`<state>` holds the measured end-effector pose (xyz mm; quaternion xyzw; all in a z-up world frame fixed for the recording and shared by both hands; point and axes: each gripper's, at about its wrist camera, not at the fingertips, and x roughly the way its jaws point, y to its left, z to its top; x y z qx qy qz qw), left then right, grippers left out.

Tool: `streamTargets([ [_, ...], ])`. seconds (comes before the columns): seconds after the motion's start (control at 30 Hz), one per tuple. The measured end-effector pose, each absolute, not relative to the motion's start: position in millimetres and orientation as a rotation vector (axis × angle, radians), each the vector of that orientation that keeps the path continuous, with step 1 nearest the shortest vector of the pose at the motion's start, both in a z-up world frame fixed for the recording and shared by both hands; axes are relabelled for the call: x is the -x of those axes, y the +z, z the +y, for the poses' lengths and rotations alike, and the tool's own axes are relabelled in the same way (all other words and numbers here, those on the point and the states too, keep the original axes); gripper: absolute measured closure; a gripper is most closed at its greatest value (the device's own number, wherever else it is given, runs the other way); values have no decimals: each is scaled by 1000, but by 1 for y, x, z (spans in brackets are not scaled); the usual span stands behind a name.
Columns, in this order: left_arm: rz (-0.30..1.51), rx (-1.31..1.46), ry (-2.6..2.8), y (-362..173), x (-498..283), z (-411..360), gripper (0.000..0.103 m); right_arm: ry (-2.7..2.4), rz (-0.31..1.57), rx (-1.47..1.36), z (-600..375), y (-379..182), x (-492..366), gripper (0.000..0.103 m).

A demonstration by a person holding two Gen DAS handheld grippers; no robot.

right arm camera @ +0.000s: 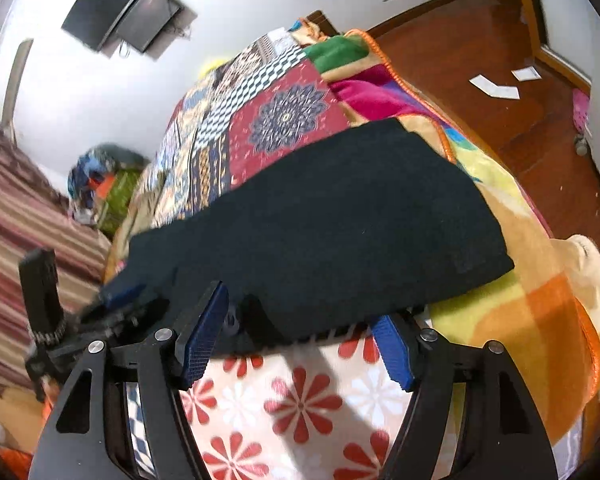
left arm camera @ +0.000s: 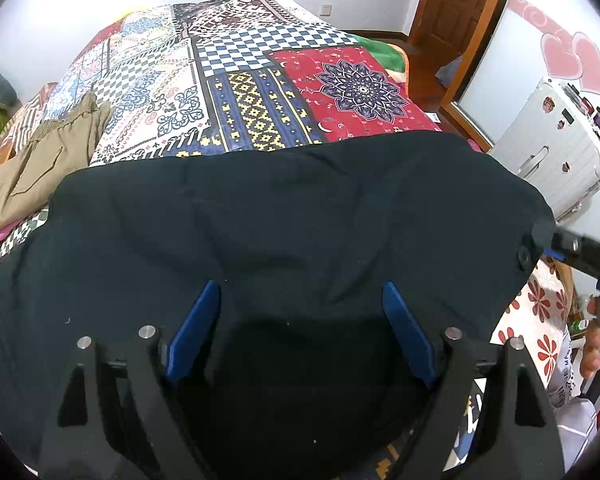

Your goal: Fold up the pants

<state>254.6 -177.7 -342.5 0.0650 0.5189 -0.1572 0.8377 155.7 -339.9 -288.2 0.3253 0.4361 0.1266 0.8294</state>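
Black pants [left arm camera: 292, 216] lie spread across the near end of the bed on a patchwork bedspread [left arm camera: 236, 92]. My left gripper [left arm camera: 300, 312] is open, its blue fingers [left arm camera: 196, 332] wide apart over the near edge of the cloth. The pants also show in the right wrist view [right arm camera: 332, 216] as a flat folded panel. My right gripper [right arm camera: 300, 324] is open, with the near edge of the pants between its blue fingers [right arm camera: 204, 332]. It also shows at the right in the left wrist view [left arm camera: 556, 240], by the pants' waist corner.
Folded khaki pants [left arm camera: 48, 156] lie at the bed's left side. A white suitcase [left arm camera: 556, 152] stands to the right by a mirror. A floral cloth [right arm camera: 300, 400] hangs below the bed edge. A wood floor [right arm camera: 500, 60] with papers lies beyond the bed.
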Motion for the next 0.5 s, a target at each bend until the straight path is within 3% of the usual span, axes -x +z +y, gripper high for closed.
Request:
streamTargets([
  [0.1,1098,-142,-333,-343,-254,-178,18,235,918,-730,-343,-290,-165,36],
  [0.2,1097,-140,-333,-343,-254,-178,18,200,903,-726,-343,-291,-174,44],
  [0.37,1098,-141,-333,-343,-255,-179,18,156,886,-673,-344,-287,-184,81],
  [0.5,1103,-133,-337,-342,-255,-178,18,168,838,-621,-343,-269,-182,90],
])
